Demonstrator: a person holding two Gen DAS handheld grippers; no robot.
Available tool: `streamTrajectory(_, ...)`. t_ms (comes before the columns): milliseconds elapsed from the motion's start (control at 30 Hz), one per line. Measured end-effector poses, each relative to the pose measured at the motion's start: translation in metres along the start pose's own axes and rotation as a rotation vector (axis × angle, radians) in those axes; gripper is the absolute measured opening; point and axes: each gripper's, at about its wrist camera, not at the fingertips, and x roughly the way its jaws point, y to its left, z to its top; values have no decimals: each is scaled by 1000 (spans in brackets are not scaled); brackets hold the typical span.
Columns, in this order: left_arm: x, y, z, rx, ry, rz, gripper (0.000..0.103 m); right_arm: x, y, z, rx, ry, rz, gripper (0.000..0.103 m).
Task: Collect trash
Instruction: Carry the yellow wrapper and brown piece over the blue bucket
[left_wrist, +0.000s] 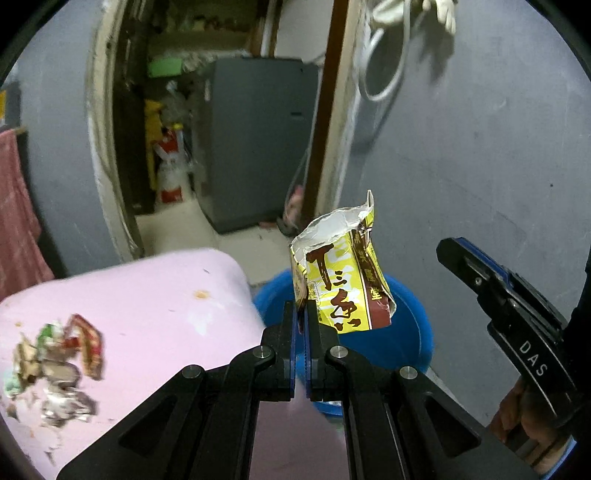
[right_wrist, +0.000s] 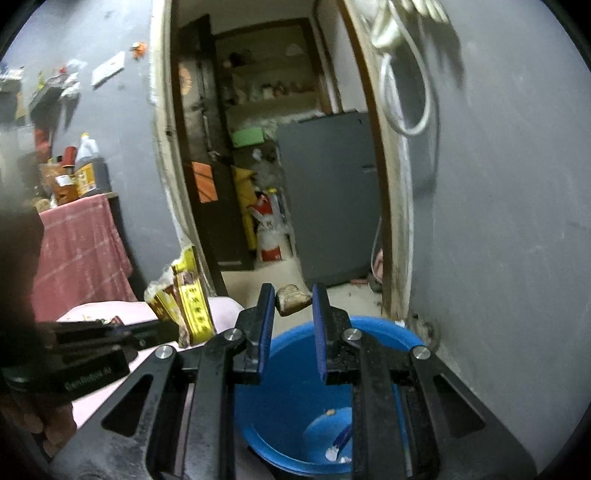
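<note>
**Carrying two scraps over the blue bin**

Pinching its lower left corner, the left gripper (left_wrist: 302, 314) held a torn yellow wrapper (left_wrist: 341, 273) upright, jaws clamped together on the paper. The wrapper hung above the near rim of a blue bin (left_wrist: 406, 332), its ragged white mouth pointing up. In the right wrist view the same wrapper (right_wrist: 192, 299) showed at the left, beside the pink table. The right gripper (right_wrist: 293, 299) had its jaws clamped on a small brown crumpled scrap (right_wrist: 291, 300), held at the fingertips over the far rim of the bin (right_wrist: 288, 387). Inside the bin lay a few bits of rubbish at the bottom. To the left stood a pink table (left_wrist: 147, 295) with a blurred heap of wrappers (left_wrist: 55, 373) on it. Beyond, an open doorway showed a grey cabinet (left_wrist: 255, 140). A grey wall (left_wrist: 480, 166) rose at the right.
</note>
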Motion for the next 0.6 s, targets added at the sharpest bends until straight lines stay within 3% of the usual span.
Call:
streamTrajectory(300, 48, -7, -2, -32, 158, -23, 2, 21, -25, -6, 97, 96, -14, 20)
streamTrajectory(600, 72, -6, -12, -48, 225, -27, 2, 42, -40, -14, 158, 180, -13, 21)
